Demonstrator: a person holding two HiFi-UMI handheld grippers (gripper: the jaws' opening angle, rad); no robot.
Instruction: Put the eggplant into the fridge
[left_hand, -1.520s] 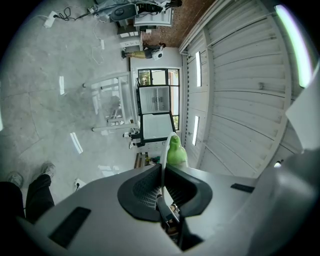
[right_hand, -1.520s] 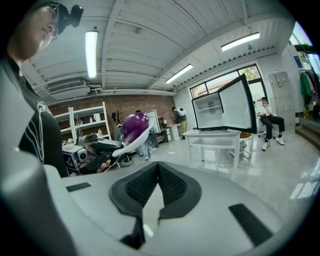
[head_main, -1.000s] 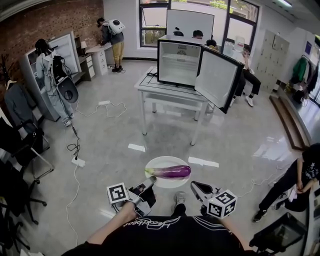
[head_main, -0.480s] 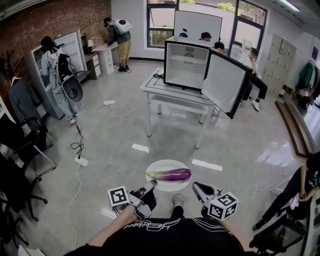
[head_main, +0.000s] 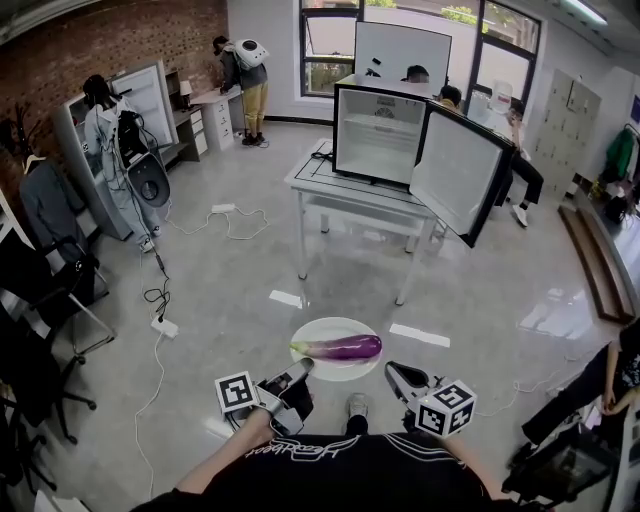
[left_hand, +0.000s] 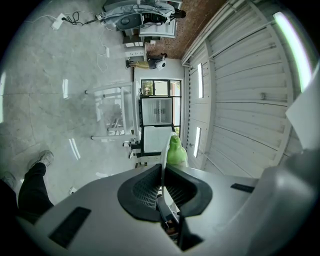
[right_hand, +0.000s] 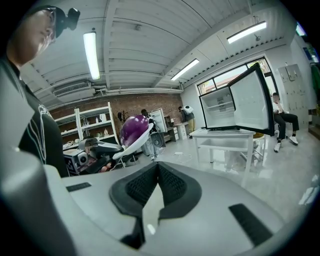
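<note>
Left hand-held gripper (head_main: 302, 367) pinches the plate (head_main: 330, 324) by its rim. The eggplant (head_main: 345, 348) lies crosswise just beyond, stem end nearest it. Right hand-held gripper (head_main: 391, 371) is pressed together, empty, alongside.

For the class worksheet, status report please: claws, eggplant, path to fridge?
Left claw shut on plate rim, right claw shut, empty. Eggplant lying on plate, not yet in fridge. Fridge on table ahead, door open.
</note>
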